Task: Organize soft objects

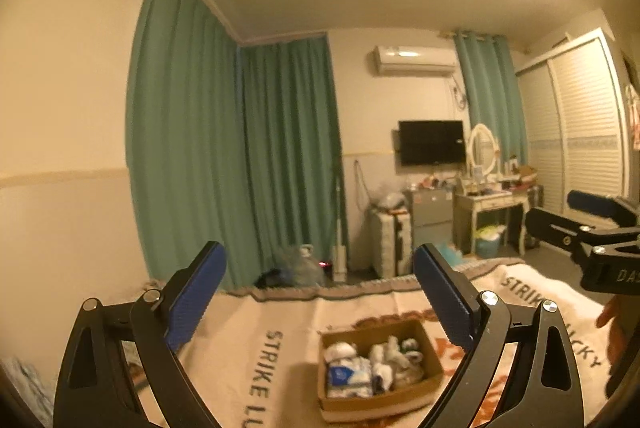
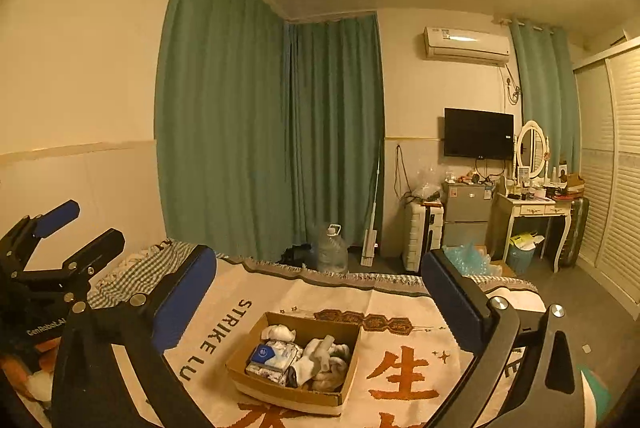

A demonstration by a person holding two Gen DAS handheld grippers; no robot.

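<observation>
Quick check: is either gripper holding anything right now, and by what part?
Nothing is held. The left gripper and right gripper are both open and empty, raised above the box of soft items on the blanket.

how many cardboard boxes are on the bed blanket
1. A single open cardboard box sits on the printed blanket between the grippers, filled with white socks and soft items. More boxes could be outside the views.

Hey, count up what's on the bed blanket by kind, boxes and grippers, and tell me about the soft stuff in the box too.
Cardboard box: 1
Grippers above the blanket: 2, left gripper and right gripper, both open and empty
Soft items in the box: a jumbled pile of white pieces, too tangled to count
Total countable: 3
</observation>
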